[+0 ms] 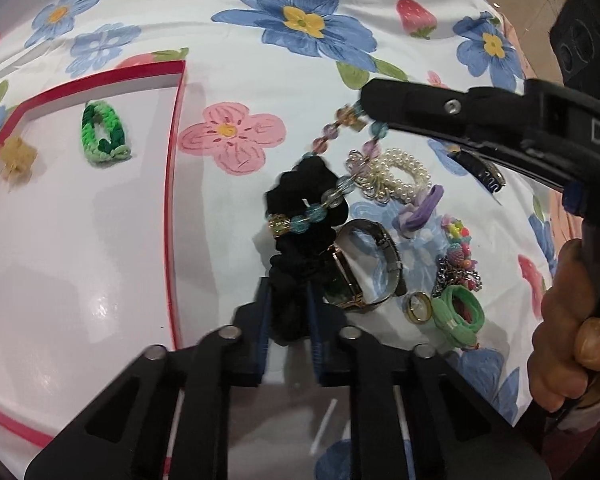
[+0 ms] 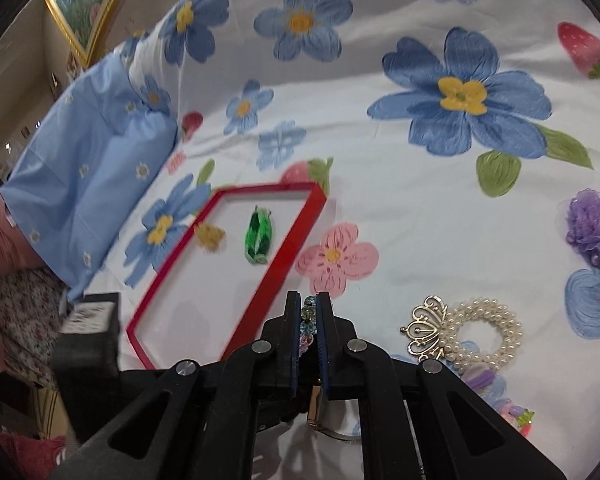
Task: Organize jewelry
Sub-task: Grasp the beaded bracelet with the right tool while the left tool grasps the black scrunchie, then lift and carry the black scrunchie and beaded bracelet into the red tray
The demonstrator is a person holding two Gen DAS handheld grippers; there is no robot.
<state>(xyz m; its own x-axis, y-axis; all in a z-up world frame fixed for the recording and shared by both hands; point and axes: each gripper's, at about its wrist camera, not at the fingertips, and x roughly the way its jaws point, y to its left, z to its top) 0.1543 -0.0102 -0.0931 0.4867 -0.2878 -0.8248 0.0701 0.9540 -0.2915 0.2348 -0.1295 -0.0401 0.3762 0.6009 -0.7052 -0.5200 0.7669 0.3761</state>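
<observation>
The red-rimmed tray (image 1: 172, 184) holds a green knitted band (image 1: 104, 134) and a blurred yellowish piece (image 1: 17, 158), perhaps a clip. The left gripper (image 1: 288, 304) clamps the black scrunchie (image 1: 300, 216). The right gripper (image 2: 309, 320) pinches the beaded bracelet (image 1: 332, 196), lifted above the pile.

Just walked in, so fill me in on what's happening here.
A person is sorting jewelry on a floral cloth. The left claw grips a black scrunchie; the right claw is shut on a beaded bracelet draped over it. The red tray holds a green hair tie and a yellowish piece.
</observation>
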